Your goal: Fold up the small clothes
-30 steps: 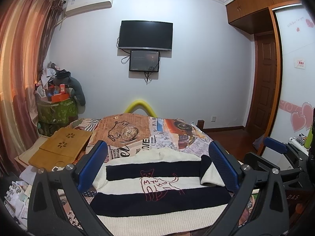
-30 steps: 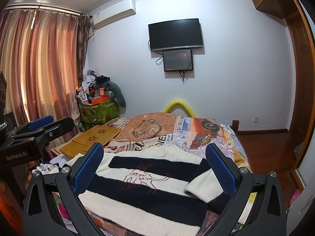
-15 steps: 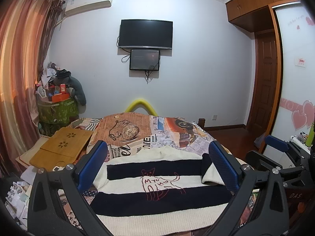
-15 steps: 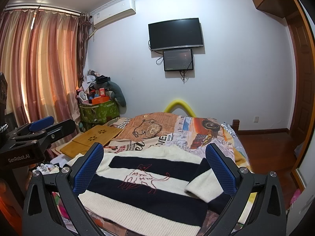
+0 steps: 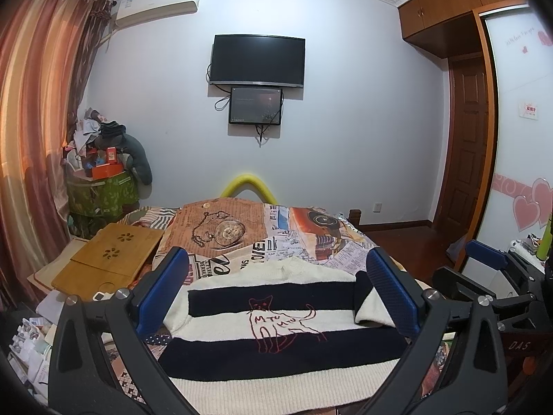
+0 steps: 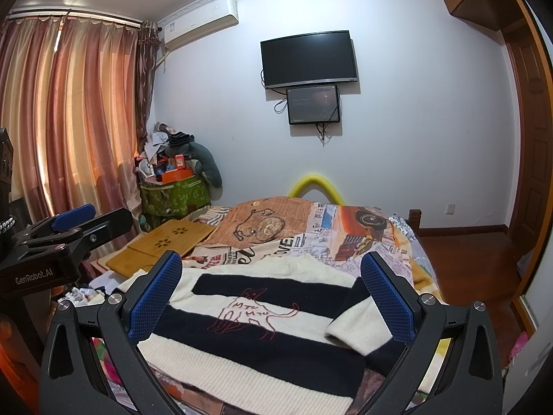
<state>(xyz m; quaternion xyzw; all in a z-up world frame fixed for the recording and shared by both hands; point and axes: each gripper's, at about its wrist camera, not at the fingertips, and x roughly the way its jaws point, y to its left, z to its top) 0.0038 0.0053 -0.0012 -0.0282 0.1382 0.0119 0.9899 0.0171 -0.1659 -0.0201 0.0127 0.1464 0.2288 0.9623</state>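
Sweater work has barely begun, as far as we can judge. Across the last second almost nothing changed: both views drifted only slightly, and the cream and navy striped knit sweater with a red embroidered cat [image 5: 276, 314] kept its place on the newspaper-print bedspread [image 5: 276, 242].

Our left tool [image 5: 276, 294] hangs above the sweater with its 2 blue pads spread wide, gripping nothing. Our right tool [image 6: 273, 297] is likewise wide open and empty, its pads framing the garment below and ahead of it. The left tool also shows at the left edge of the right view.

Just inside the right-hand pad of each tool, 1 cream-cuffed sleeve [image 6: 359, 325] already lies folded across the body. The other sleeve is hidden behind the left-hand pad, so we cannot tell how it lies. Since neither tool touches cloth, we take this as a pause before the next fold.
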